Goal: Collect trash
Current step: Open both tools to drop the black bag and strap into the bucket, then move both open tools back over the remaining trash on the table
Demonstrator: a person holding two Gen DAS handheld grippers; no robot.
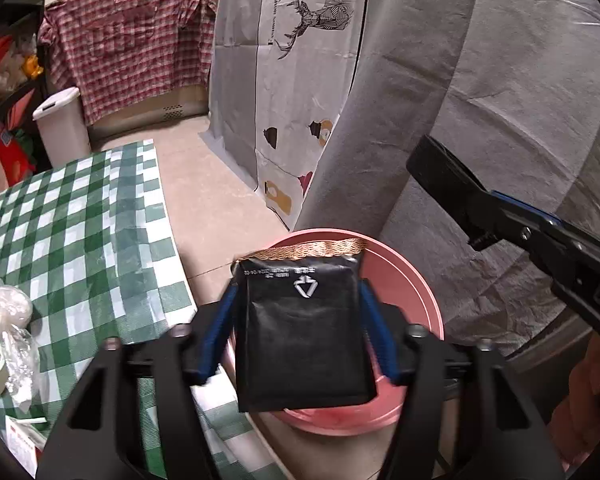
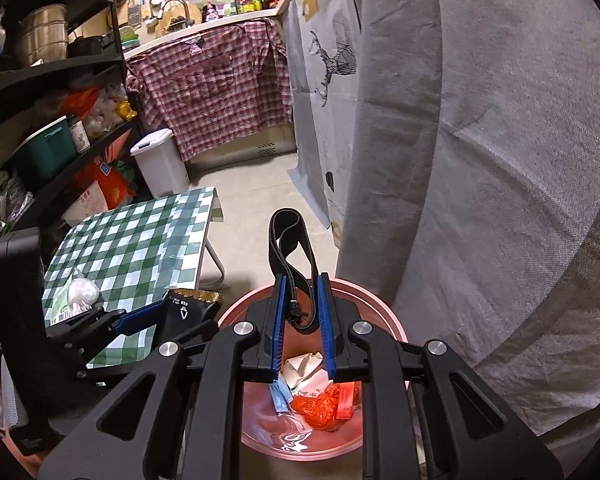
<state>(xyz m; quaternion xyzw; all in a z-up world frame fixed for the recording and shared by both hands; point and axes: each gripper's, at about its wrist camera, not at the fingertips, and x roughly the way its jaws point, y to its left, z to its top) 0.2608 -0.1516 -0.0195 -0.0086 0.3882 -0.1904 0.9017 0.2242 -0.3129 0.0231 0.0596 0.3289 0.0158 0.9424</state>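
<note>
With paper and red scraps already in the pink bin (image 2: pixel 380 320), the left gripper (image 1: pixel 298 332) pinches a black packet (image 1: pixel 300 332) over it, the right gripper (image 2: pixel 302 328), jaws parted, loosely brackets a black strap (image 2: pixel 290 240), and a wrapper (image 1: pixel 8 320) waits on the left table (image 1: pixel 92 220).

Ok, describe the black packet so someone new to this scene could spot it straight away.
Find the pink bin on the floor beside the green-checked table. The black packet sits between the left gripper fingers above the bin's rim. Only it has a gold scalloped top edge and a white arrow mark.
</note>
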